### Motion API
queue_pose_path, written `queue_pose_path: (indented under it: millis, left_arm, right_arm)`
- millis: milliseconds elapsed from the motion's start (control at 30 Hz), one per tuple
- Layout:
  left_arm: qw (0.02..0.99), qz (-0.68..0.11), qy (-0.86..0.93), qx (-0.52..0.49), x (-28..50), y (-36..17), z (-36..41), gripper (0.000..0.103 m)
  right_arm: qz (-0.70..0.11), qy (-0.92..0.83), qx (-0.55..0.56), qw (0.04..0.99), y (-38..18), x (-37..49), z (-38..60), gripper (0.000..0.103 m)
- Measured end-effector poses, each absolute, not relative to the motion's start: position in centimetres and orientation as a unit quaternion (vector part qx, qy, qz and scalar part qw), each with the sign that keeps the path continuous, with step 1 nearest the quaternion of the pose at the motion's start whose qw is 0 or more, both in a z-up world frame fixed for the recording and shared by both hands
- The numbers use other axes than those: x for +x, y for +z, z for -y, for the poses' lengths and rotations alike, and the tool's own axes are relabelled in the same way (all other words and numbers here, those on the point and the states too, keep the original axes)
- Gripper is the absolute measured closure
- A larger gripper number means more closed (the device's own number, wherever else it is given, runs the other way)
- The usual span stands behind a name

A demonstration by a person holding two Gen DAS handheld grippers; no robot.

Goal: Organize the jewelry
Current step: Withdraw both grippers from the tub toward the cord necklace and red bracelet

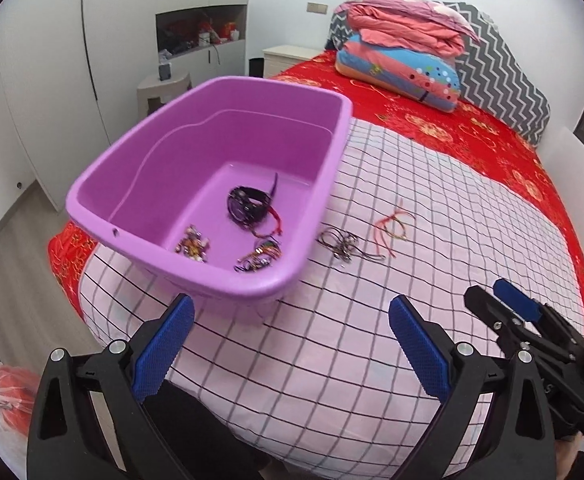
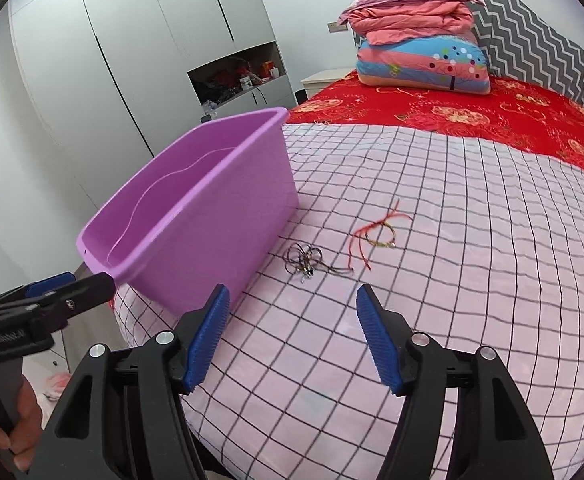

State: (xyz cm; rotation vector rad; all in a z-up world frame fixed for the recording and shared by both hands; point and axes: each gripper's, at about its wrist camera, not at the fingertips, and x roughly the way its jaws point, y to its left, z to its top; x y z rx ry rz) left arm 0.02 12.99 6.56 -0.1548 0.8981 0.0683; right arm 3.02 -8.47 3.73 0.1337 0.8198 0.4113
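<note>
A purple plastic bin (image 1: 140, 152) (image 2: 212, 216) sits on the pink checked cloth (image 1: 331, 340). Inside it lie a black watch (image 1: 248, 204), a red string bracelet (image 1: 272, 228) and two beaded bracelets (image 1: 194, 245) (image 1: 260, 258). On the cloth right of the bin lie a dark cord necklace tangle (image 1: 341, 245) (image 2: 305, 262) and a red string bracelet (image 1: 393, 228) (image 2: 379, 236). My left gripper (image 1: 290, 316) is open and empty, just before the bin's near rim. My right gripper (image 2: 292, 308) is open and empty, short of the dark tangle; it also shows in the left wrist view (image 1: 503, 304).
The cloth covers a bed with a red patterned sheet (image 2: 471, 116). Folded quilts and a pillow (image 1: 403, 52) sit at the headboard. White wardrobes (image 2: 132, 60) and a bedside table (image 1: 288, 56) stand beyond. The bed's left edge drops to the floor (image 1: 12, 248).
</note>
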Motion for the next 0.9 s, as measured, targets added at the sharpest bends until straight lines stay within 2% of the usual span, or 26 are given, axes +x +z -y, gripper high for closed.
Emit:
queue_pose_path:
  millis: [267, 633, 900]
  left_arm:
    - [0.894, -0.44, 0.023, -0.076, -1.0, 5.7, -10.4, 0.007]
    - [0.902, -0.423, 0.032, -0.081, -0.9, 3.5, -6.6, 0.007]
    - [0.91, -0.405, 0.063, -0.064, 1.5, 0.5, -4.5, 0.007]
  right_arm:
    - [-0.399, 0.184, 0.068, 0.896, 2.2, 1.9, 10.9, 0.037]
    - [-0.4, 0.174, 0.062, 0.898, 0.3, 3.1, 13.8, 0.025]
    - [-0.389, 0.178, 0.05, 0.902, -1.7, 6.1, 15.0, 0.023]
